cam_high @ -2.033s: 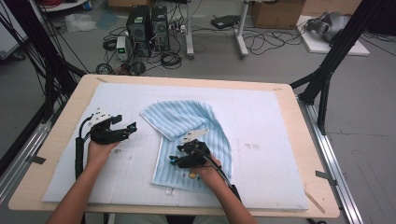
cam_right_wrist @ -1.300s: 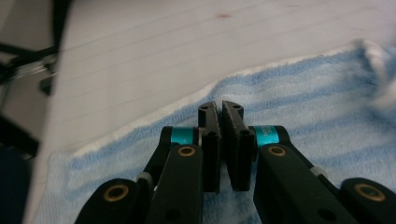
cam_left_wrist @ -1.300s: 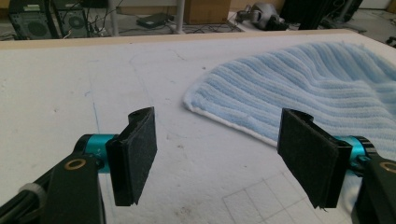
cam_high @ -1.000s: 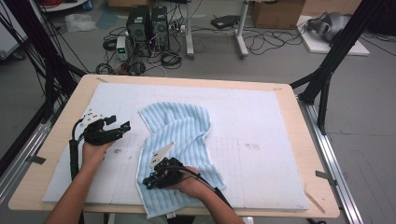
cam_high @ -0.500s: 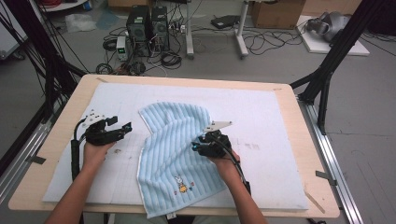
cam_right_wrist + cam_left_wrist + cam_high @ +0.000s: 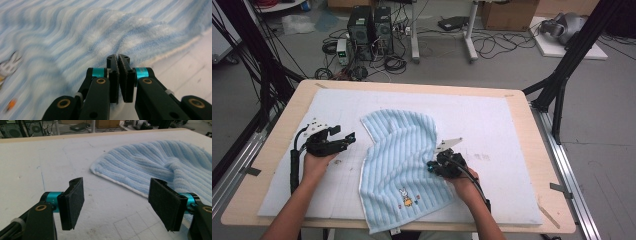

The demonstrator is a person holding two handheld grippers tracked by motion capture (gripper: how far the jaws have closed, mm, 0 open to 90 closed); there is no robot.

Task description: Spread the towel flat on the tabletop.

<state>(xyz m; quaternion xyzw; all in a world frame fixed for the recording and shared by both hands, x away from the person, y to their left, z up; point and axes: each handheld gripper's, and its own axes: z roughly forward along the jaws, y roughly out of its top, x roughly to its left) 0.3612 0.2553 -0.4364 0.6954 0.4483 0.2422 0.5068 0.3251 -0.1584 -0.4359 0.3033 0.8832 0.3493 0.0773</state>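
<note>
High cam looks down at table [image 6: 542,165]; tongs cams low, close, sharing towel [image 6: 399,160].

White mat [image 6: 492,115] on wooden table [image 6: 537,150]; computer towers [image 6: 371,25] beyond.

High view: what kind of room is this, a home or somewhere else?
Probably a lab or workshop, not a home: computer towers and loose cables sit on a bare floor, and black frame struts flank the table.

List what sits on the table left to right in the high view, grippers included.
left gripper → blue striped towel → right gripper, at the towel's right edge, all on the white mat covering the wooden table.
</note>
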